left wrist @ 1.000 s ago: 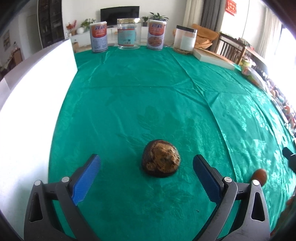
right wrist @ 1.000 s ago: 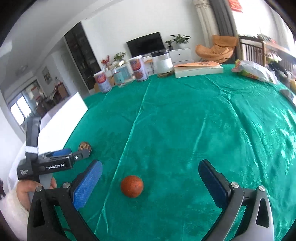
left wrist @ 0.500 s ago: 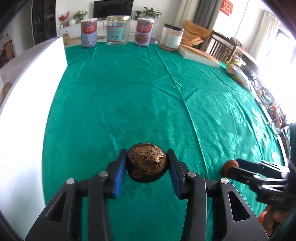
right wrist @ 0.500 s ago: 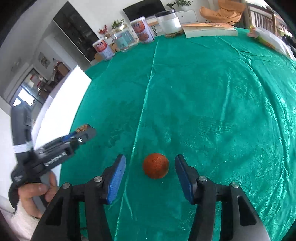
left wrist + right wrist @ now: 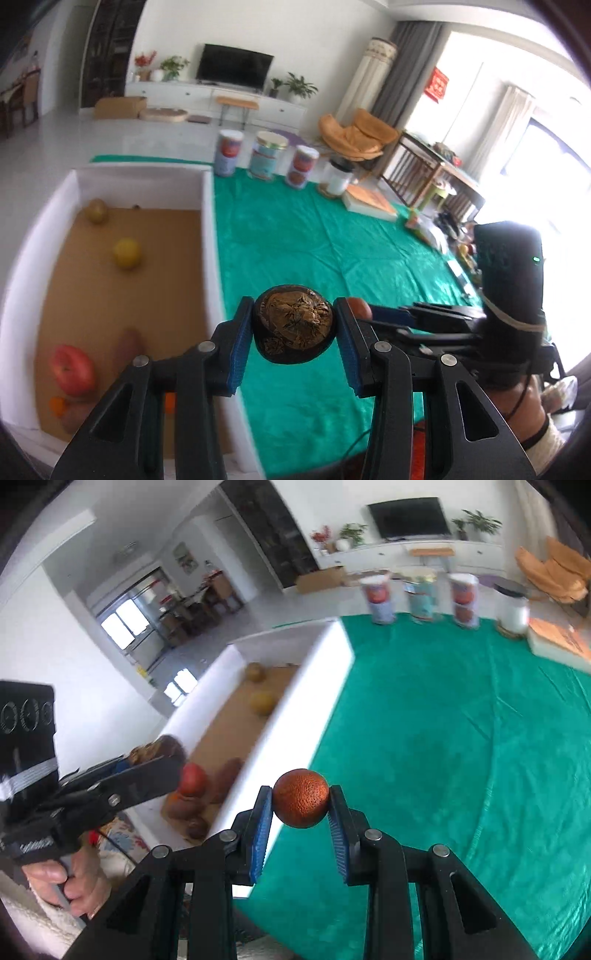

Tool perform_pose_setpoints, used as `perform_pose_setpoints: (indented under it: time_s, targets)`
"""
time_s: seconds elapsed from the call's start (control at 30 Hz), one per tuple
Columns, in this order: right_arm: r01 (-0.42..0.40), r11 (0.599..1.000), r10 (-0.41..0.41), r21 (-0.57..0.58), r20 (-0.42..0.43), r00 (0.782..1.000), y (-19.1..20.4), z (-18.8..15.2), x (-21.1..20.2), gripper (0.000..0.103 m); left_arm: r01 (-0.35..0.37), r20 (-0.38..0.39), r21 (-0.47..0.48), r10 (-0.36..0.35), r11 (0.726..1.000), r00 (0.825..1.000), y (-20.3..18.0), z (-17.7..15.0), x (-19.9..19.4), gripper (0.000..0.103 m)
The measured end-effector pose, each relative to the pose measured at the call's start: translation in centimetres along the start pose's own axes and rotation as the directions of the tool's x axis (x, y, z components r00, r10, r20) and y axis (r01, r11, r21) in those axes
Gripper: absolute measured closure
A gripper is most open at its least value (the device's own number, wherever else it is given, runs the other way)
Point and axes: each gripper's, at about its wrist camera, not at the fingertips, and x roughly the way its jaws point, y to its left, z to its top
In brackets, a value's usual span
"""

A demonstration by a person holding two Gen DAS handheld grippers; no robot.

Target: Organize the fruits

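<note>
The dark brown fruit (image 5: 293,325), round with a crinkled tan face, was clamped between the blue pads of the left gripper (image 5: 293,334) and held in the air, clear of the green tablecloth (image 5: 332,251). It sat above the cloth, just right of the near wall of the white box (image 5: 208,236).

The small orange fruit (image 5: 301,798), with a pitted skin, was clamped between the blue pads of the right gripper (image 5: 301,814), also lifted off the cloth. In the right wrist view it hung over the line where the box wall met the tablecloth. The right gripper's jaws had just been closing, and they stood pressed on the fruit from both sides.

The box had white walls and a brown cardboard floor. It held several fruits:
- a red apple (image 5: 72,369) near the front corner;
- a yellow round fruit (image 5: 126,253) near the middle;
- a dull green-brown fruit (image 5: 96,210) by the far wall;
- small orange pieces and brownish fruits at the front, too blurred to name.

In the left wrist view the right gripper reached in from the right, held by a hand (image 5: 532,410). In the right wrist view the left gripper (image 5: 155,757) reached in from the left, over the box, held by a hand (image 5: 70,882).

At the far edge of the table stood three labelled cans (image 5: 266,157) in a row, a white jar (image 5: 338,177) beside them, and a flat box (image 5: 369,201) to the right.
</note>
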Motion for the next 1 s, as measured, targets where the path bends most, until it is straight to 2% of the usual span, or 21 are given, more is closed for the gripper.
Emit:
perform_pose_setpoints:
  time_s: [0.03, 0.1, 0.17, 0.27, 0.3, 0.37, 0.43, 0.5, 0.6, 0.73, 0.8, 0.87, 0.93, 1.0]
  targets:
    - [-0.027, 0.999, 0.026, -0.032, -0.027, 0.999, 1.7, 0.8, 1.5, 0.073, -0.065, -0.01, -0.009, 0.065, 0.998, 0.998, 1.8, 0.6, 0.3, 0.059]
    - [-0.039, 0.995, 0.031, -0.088, -0.089, 0.996, 4.6, 1.6, 5.0, 0.073, -0.179, -0.065, -0.042, 0.176, 0.983, 0.982, 6.0, 1.2, 2.3, 0.059]
    - [-0.022, 0.993, 0.003, -0.118, -0.158, 0.987, 6.1, 1.7, 8.5, 0.073, -0.28, -0.14, -0.085, 0.267, 0.956, 0.953, 10.0, 1.1, 5.0, 0.059]
    - [0.005, 0.991, -0.039, -0.132, -0.255, 0.966, 6.5, 1.2, 13.0, 0.072, -0.369, -0.216, -0.106, 0.34, 0.923, 0.915, 13.8, 0.1, 7.9, 0.059]
    - [0.032, 0.989, -0.069, -0.141, -0.267, 0.961, 6.5, 1.2, 14.1, 0.072, -0.389, -0.227, -0.104, 0.359, 0.915, 0.905, 14.4, -0.2, 8.5, 0.058]
    - [0.078, 0.987, -0.112, -0.138, -0.255, 0.961, 6.3, 1.1, 14.7, 0.063, -0.438, -0.234, -0.087, 0.409, 0.895, 0.882, 15.0, -0.6, 9.1, 0.055]
    - [0.064, 0.992, -0.086, -0.107, -0.218, 0.972, 6.3, 1.4, 13.7, 0.041, -0.447, -0.213, -0.095, 0.42, 0.89, 0.882, 15.1, -0.8, 8.7, 0.028]
    - [0.085, 0.99, -0.103, -0.116, -0.153, 0.983, 6.6, 1.6, 11.8, 0.027, -0.447, -0.16, -0.103, 0.428, 0.889, 0.889, 14.6, -0.7, 7.4, 0.018]
    - [0.145, 0.979, -0.154, -0.141, -0.056, 0.986, 7.0, 2.3, 8.3, 0.023, -0.464, -0.067, -0.067, 0.46, 0.883, 0.885, 12.7, -0.1, 4.7, 0.017]
    - [0.181, 0.976, -0.173, -0.117, 0.079, 0.982, 7.5, 3.0, 3.2, 0.01, -0.52, 0.089, -0.014, 0.519, 0.854, 0.85, 8.8, -0.2, 0.8, 0.008]
    - [0.189, 0.977, -0.175, -0.101, 0.126, 0.976, 8.1, 3.4, 1.4, 0.0, -0.534, 0.122, 0.002, 0.53, 0.845, 0.839, 7.1, -0.5, -0.5, 0.006]
    - [0.197, 0.976, -0.18, -0.098, 0.158, 0.971, 8.6, 3.1, 0.0, 0.0, -0.519, 0.094, -0.005, 0.517, 0.855, 0.851, 6.1, -1.0, -1.1, 0.006]
    - [0.233, 0.968, -0.217, -0.09, 0.159, 0.963, 8.9, 2.4, -0.4, 0.0, -0.453, 0.054, -0.059, 0.456, 0.889, 0.888, 6.0, -1.9, -1.8, 0.006]
    - [0.275, 0.958, -0.264, -0.079, 0.13, 0.956, 8.9, 1.6, -0.1, 0.0, -0.418, 0.048, -0.127, 0.426, 0.9, 0.903, 6.3, -2.9, -2.6, 0.006]
